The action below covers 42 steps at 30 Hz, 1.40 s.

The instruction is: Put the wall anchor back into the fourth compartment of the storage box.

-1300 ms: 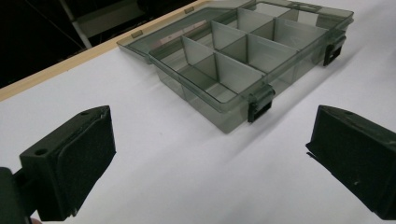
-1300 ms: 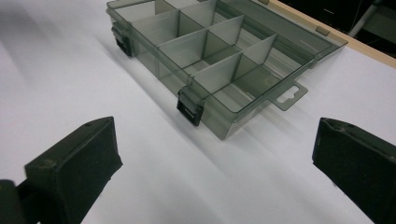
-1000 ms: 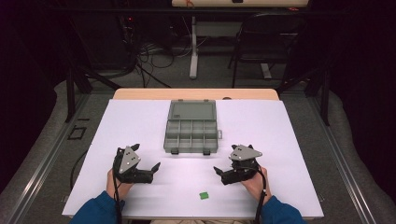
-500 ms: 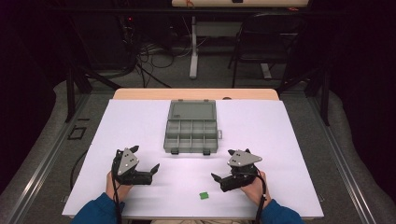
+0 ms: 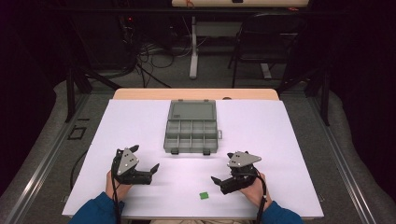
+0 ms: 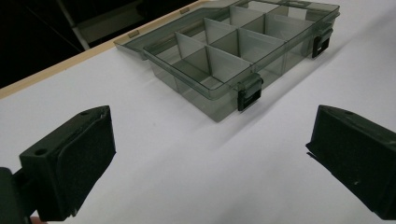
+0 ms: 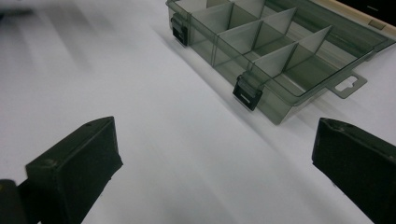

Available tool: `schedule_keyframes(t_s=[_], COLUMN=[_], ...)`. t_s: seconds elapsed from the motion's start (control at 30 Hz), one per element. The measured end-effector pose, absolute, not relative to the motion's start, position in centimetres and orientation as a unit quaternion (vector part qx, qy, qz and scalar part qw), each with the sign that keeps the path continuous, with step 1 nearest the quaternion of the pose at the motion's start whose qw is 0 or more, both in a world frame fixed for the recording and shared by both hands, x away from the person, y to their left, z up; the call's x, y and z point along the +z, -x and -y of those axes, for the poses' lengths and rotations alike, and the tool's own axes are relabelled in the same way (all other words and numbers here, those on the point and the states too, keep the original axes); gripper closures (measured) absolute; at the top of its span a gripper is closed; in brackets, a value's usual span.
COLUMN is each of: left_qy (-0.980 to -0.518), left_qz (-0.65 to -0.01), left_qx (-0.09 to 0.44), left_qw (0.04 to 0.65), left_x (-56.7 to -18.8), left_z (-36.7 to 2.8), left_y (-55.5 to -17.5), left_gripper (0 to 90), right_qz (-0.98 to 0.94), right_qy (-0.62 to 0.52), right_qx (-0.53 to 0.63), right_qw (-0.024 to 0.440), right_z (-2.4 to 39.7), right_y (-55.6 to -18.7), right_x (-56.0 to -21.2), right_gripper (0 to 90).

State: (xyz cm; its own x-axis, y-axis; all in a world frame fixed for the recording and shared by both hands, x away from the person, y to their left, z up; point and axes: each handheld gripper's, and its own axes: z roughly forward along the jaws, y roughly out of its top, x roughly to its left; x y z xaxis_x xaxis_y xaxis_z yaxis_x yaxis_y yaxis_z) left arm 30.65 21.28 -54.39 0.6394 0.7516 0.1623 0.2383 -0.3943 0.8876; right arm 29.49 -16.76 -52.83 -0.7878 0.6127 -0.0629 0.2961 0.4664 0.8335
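On the white table [image 5: 289, 135] the right gripper [image 5: 223, 183] sits at about 5 o'clock from the table's centre, its 2 jaws spread wide with nothing between them. The small green piece [image 5: 203, 195] lies just beside it, at roughly 8 o'clock from its tips, apart from the jaws and flat on the white surface near the front edge. The left gripper [image 5: 148, 171] rests at about 7 o'clock from the centre, jaws likewise wide and holding nothing, pointing toward 3 o'clock. The grey compartment box [image 5: 191, 135] stands open at 12 o'clock from the green piece, well apart from it, its lid laid back toward the far edge. In the left gripper view the box [image 6: 233, 51] shows bare compartments and 2 dark latches on its front wall.
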Motion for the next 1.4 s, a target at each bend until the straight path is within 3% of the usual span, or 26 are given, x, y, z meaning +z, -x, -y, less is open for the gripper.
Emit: schedule_keyframes(t_s=[0.3, 1.2, 1.4], left_qy=[-0.781, -0.787, -0.784], left_qz=[-0.317, -0.316, -0.317], left_qx=[0.287, 0.272, 0.273], left_qw=[0.455, 0.455, 0.458], left_x=[-54.5, -54.6, -54.5], left_z=[-21.4, -21.3, -21.3], left_y=[-30.8, -31.1, -31.1], left_gripper=[0.1, 0.1, 0.1], right_qz=[-0.843, -0.884, -0.896], right_qy=[-0.267, -0.224, -0.209], right_qx=[0.432, 0.396, 0.377], right_qw=[0.176, 0.105, 0.104], right_z=[16.6, 13.5, 12.6], right_y=[-29.5, -29.3, -29.3], right_x=[-52.6, -54.2, -54.5], right_gripper=[0.1, 0.0, 7.3])
